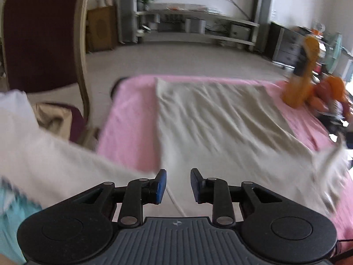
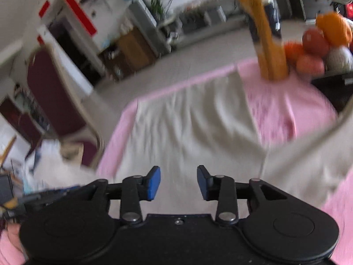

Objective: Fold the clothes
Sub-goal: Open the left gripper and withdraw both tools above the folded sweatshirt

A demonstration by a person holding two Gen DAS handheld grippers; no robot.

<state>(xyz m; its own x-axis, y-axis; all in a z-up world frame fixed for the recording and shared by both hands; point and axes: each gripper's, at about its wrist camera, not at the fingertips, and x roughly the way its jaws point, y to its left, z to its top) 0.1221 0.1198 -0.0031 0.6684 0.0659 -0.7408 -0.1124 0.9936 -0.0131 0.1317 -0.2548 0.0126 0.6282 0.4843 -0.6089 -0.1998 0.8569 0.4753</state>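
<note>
Both tongs parted and empty above a cream garment on the pink tabletop

The left tongs (image 1: 178,185) and right tongs (image 2: 178,182) hover released, gripping nothing, over the near end of the cream garment (image 1: 216,119), which lies spread and wrinkled on the pink-covered tabletop (image 1: 130,114), one flap trailing to each side. Risk, as I judge it: both views are blurred, so a hasty pinch could bunch cloth, or a wide sweep could topple the orange bottle (image 2: 268,33) beside the fruit pile (image 2: 320,46)
</note>
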